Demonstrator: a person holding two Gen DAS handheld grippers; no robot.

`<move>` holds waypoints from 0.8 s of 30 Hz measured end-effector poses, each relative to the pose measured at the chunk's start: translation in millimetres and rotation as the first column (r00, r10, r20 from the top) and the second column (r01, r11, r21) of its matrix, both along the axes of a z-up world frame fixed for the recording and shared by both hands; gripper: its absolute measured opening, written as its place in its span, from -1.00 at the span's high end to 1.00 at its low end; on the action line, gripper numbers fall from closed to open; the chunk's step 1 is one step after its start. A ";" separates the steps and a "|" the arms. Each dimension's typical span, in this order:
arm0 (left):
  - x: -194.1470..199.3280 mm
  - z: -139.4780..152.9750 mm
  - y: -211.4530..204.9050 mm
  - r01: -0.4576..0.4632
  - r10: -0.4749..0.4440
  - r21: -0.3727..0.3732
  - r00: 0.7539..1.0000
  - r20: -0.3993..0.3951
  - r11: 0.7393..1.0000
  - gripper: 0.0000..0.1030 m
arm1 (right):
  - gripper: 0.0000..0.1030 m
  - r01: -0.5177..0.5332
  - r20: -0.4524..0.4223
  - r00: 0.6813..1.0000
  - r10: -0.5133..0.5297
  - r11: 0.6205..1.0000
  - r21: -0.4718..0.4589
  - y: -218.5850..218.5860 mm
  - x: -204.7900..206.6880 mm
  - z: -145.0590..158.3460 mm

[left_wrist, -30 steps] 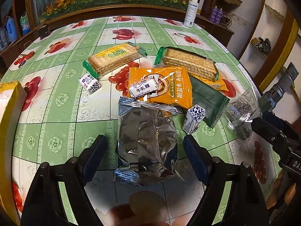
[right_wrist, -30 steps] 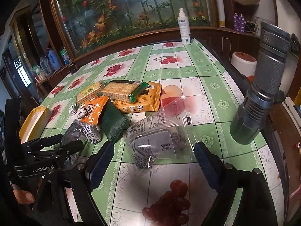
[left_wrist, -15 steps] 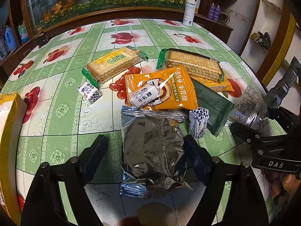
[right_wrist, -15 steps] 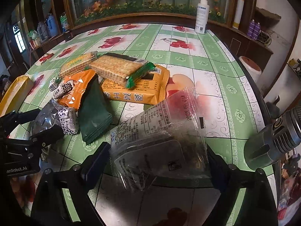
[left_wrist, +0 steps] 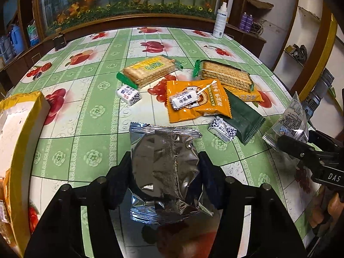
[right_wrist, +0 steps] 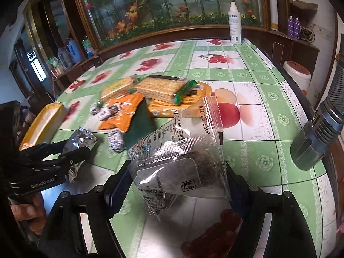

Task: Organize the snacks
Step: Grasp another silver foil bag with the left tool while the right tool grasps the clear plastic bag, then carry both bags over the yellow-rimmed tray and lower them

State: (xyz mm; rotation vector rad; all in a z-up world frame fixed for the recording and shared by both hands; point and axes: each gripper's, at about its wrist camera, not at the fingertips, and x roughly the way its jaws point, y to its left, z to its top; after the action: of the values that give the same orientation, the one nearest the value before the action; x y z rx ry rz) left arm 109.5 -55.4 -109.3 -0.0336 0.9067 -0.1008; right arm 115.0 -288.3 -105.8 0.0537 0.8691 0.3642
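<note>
A silver foil snack packet [left_wrist: 163, 142] stands tilted up between the fingers of my left gripper [left_wrist: 165, 167]. The jaws are closing and both pads press its sides. In the right wrist view that left gripper [right_wrist: 64, 152] holds the foil packet [right_wrist: 82, 138] off the table. My right gripper [right_wrist: 178, 178] is also closing, its pads on a clear printed packet [right_wrist: 185, 142] with dark contents, held above the tablecloth. The left wrist view shows this clear packet [left_wrist: 288, 124] at the far right, in the right gripper [left_wrist: 301, 148].
On the green fruit-print table [left_wrist: 86, 86] lie two cracker packs [left_wrist: 150, 71], an orange packet [left_wrist: 197, 101], a dark green packet [left_wrist: 243, 116] and small wrapped candies [left_wrist: 128, 93]. A yellow box [left_wrist: 19, 129] is at the left, a spray bottle [left_wrist: 220, 23] at the back, a flashlight [right_wrist: 318, 137] at the right edge.
The left jaws narrowed onto the silver packet and it tipped up off the table. The right jaws closed on the clear packet and raised it.
</note>
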 end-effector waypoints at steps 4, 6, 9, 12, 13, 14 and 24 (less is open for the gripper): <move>-15.9 5.4 15.4 -0.037 0.037 0.021 0.999 0.015 0.999 -0.14 | -0.56 -0.028 0.007 1.000 0.028 0.999 0.045 9.2 -13.2 9.9; -23.4 8.2 25.3 -0.061 0.060 0.024 0.998 0.022 0.998 -0.14 | -0.56 -0.049 0.014 0.999 0.048 0.997 0.060 16.6 -19.3 14.8; -34.2 13.4 40.2 -0.100 0.098 0.038 0.994 0.036 0.994 -0.14 | -0.56 -0.090 0.019 0.996 0.089 0.993 0.080 31.8 -26.1 20.1; -45.1 17.9 56.7 -0.142 0.140 0.047 0.989 0.050 0.989 -0.15 | -0.55 -0.136 0.024 0.991 0.134 0.986 0.096 50.4 -32.6 23.2; -48.4 19.0 62.3 -0.156 0.154 0.047 0.987 0.053 0.987 -0.15 | -0.56 -0.149 0.027 0.989 0.147 0.984 0.095 56.6 -34.1 23.9; -51.4 20.0 68.3 -0.170 0.167 0.045 0.984 0.056 0.984 -0.15 | -0.55 -0.166 0.029 0.986 0.164 0.982 0.094 64.0 -36.0 24.6; -74.4 27.1 112.9 -0.277 0.272 0.055 0.958 0.087 0.959 -0.15 | -0.55 -0.284 0.027 0.959 0.283 0.955 0.085 123.0 -52.4 24.5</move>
State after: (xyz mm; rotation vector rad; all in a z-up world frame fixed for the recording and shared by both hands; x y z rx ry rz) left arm 35.1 57.5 -82.1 -0.0925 0.8181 0.1860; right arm 62.6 -165.3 -81.4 0.0069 0.8470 0.6718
